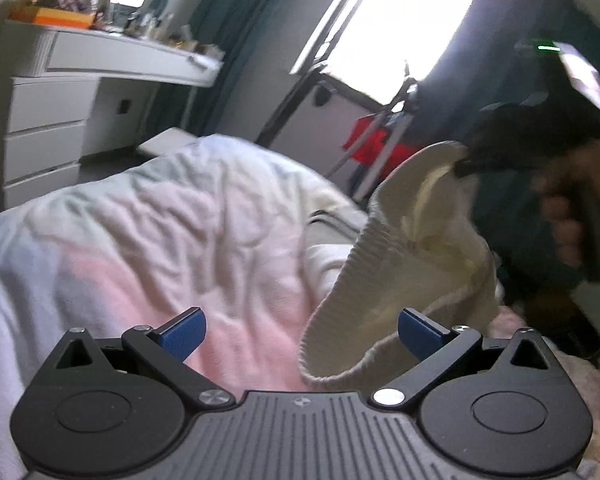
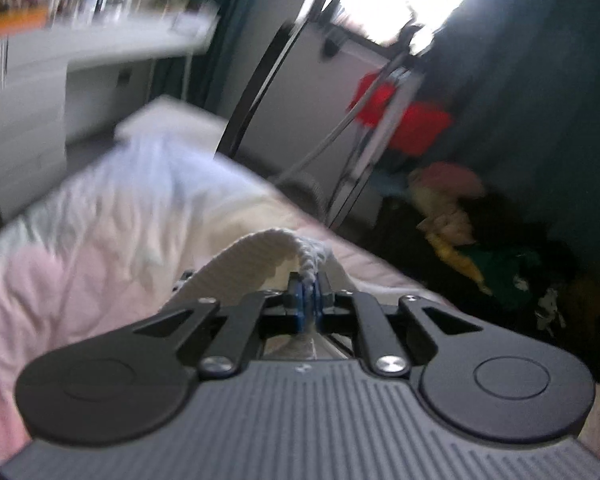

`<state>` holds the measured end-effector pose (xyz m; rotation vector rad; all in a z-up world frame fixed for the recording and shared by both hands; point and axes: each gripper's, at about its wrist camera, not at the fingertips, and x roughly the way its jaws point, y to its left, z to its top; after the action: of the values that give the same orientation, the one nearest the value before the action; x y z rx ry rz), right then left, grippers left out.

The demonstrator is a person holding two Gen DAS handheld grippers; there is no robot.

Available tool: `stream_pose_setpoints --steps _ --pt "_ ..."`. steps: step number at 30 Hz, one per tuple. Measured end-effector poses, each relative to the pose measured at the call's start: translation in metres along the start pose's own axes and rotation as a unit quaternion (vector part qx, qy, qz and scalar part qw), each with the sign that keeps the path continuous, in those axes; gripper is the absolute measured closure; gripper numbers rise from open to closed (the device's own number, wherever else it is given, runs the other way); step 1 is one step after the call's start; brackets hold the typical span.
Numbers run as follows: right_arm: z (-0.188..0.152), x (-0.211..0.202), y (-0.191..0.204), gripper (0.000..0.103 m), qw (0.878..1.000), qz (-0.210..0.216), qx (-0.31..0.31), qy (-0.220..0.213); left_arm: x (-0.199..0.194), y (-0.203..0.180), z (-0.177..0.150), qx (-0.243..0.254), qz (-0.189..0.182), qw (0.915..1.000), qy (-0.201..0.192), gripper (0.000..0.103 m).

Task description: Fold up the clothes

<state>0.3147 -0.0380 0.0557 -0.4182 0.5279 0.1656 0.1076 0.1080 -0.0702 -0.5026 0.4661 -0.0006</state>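
Observation:
A cream ribbed knit garment hangs lifted over the bed, which has a wrinkled white and pink cover. My right gripper pinches its top edge at the upper right, dark and blurred, with a hand behind it. In the right wrist view my right gripper is shut on a fold of the cream knit garment. My left gripper is open, its blue pads wide apart. The garment's lower ribbed hem loops between them, nearer the right pad, and is not pressed.
A white dresser with a cluttered top stands at the far left. A metal rack with red cloth stands by the bright window. A pile of clothes lies on the dark floor to the right of the bed.

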Motion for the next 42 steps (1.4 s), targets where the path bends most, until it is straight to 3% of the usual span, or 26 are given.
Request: stream_pose_setpoints --steps 5,10,13,17,22,24,29,36,38,39,40,42 --pt "-0.055 -0.11 -0.068 0.095 0.993 -0.045 0.055 -0.093 -0.024 -0.021 -0.004 0.027 -0.041 0.9988 -0.003 0.0" --pt "-0.163 -0.167 -0.127 0.095 0.977 -0.056 0.181 -0.095 -0.052 -0.06 -0.03 0.139 -0.044 0.9892 0.011 0.0" --pt "-0.229 -0.174 -0.145 0.095 0.968 -0.051 0.239 -0.065 -0.061 -0.091 -0.06 0.228 -0.031 0.9731 0.017 0.0" --pt "-0.296 -0.163 -0.161 0.095 0.946 -0.029 0.323 -0.014 -0.045 -0.115 -0.089 0.283 -0.013 0.9575 0.051 0.0" --pt "-0.329 -0.156 -0.176 0.094 0.917 -0.015 0.399 -0.015 -0.016 -0.131 -0.115 0.322 0.025 0.9445 0.06 0.001" --pt "-0.332 -0.151 -0.176 0.094 0.912 -0.011 0.409 -0.017 -0.002 -0.131 -0.123 0.33 0.049 0.9408 0.059 0.002" --pt "-0.339 -0.146 -0.177 0.094 0.905 -0.003 0.424 -0.02 0.016 -0.119 -0.12 0.296 0.077 0.9506 0.052 0.011" --pt "-0.343 -0.141 -0.183 0.093 0.899 -0.001 0.438 -0.013 0.017 -0.094 -0.093 0.214 0.133 0.9675 0.024 0.051" --pt "-0.344 -0.139 -0.183 0.092 0.899 -0.003 0.437 -0.008 0.014 -0.083 -0.084 0.179 0.137 0.974 0.019 0.066" --pt "-0.344 -0.138 -0.183 0.092 0.899 -0.004 0.437 -0.006 0.012 -0.079 -0.08 0.164 0.145 0.9756 0.014 0.083" --pt "-0.345 -0.137 -0.183 0.092 0.9 -0.005 0.437 -0.003 0.01 -0.075 -0.076 0.149 0.152 0.977 0.01 0.089" --pt "-0.346 -0.136 -0.182 0.092 0.9 -0.006 0.435 0.002 0.005 -0.065 -0.07 0.118 0.154 0.981 0.008 0.089"
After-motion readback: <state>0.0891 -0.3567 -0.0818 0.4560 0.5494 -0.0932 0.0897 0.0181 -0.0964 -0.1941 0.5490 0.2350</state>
